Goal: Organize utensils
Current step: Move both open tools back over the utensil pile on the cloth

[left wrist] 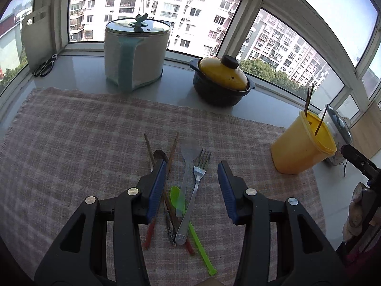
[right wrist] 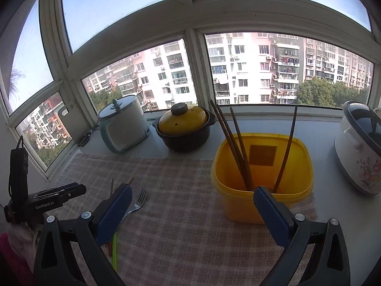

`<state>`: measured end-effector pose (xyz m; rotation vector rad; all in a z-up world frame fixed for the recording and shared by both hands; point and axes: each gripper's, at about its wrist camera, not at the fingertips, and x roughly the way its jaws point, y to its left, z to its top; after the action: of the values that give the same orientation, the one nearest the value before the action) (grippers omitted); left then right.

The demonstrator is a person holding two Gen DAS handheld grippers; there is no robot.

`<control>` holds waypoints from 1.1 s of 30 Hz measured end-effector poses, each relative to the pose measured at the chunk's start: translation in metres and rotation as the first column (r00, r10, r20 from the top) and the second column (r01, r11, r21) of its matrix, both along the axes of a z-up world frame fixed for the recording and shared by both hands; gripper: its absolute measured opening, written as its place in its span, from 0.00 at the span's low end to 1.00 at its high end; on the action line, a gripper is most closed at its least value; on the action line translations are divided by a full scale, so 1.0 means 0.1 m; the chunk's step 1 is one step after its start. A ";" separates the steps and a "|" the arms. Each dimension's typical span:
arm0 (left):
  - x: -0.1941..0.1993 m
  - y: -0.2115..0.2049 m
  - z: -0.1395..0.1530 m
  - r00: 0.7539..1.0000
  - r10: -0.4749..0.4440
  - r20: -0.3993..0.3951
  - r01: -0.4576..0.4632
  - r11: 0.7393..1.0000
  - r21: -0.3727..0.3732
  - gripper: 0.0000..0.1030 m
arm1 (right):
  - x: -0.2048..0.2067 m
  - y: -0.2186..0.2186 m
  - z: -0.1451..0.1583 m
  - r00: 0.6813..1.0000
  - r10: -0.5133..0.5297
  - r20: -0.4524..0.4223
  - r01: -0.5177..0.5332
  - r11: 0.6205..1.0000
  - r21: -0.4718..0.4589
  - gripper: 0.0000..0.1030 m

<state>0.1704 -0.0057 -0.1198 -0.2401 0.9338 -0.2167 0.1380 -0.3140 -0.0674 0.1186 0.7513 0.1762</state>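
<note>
My left gripper's blue finger (left wrist: 156, 186) hides the dark metal spoon's (left wrist: 160, 155) handle at seven o'clock of its bowl.

Left gripper (left wrist: 193, 166) angled downward, blue pads (left wrist: 156, 188) parted, nothing pressed between them. Right gripper (right wrist: 193, 197) also tilted down, jaws spread wide and empty. From the right wrist view, left gripper seen at 9 o'clock; from the left wrist view, right gripper at 3 o'clock.
</note>
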 end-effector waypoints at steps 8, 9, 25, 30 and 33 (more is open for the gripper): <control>0.14 0.24 -0.34 0.993 0.011 -0.115 -0.015 0.999 -0.038 0.44 | 0.22 0.34 -0.29 0.989 0.082 -0.126 -0.074 0.995 0.069 0.96; 0.16 0.26 -0.38 0.992 0.011 -0.129 -0.017 0.999 -0.044 0.44 | 0.26 0.37 -0.33 0.985 0.092 -0.146 -0.081 0.994 0.080 0.94; 0.45 0.32 -0.89 0.974 -0.016 -0.227 -0.017 0.990 -0.140 0.35 | 0.70 0.93 -1.21 0.881 0.199 -0.428 -0.083 0.958 0.273 0.60; 0.51 0.29 -0.93 0.972 -0.028 -0.235 -0.006 0.990 -0.141 0.34 | 0.83 1.07 -1.47 0.835 0.207 -0.511 -0.026 0.941 0.338 0.41; 0.55 0.29 -0.97 0.969 -0.029 -0.244 -0.007 0.989 -0.146 0.31 | 0.90 1.15 -1.59 0.814 0.210 -0.541 -0.007 0.935 0.354 0.35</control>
<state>0.2251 0.0236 -0.2163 -0.4041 1.1675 -0.2705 0.2281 -0.1993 -0.2263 0.4737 1.3337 0.3925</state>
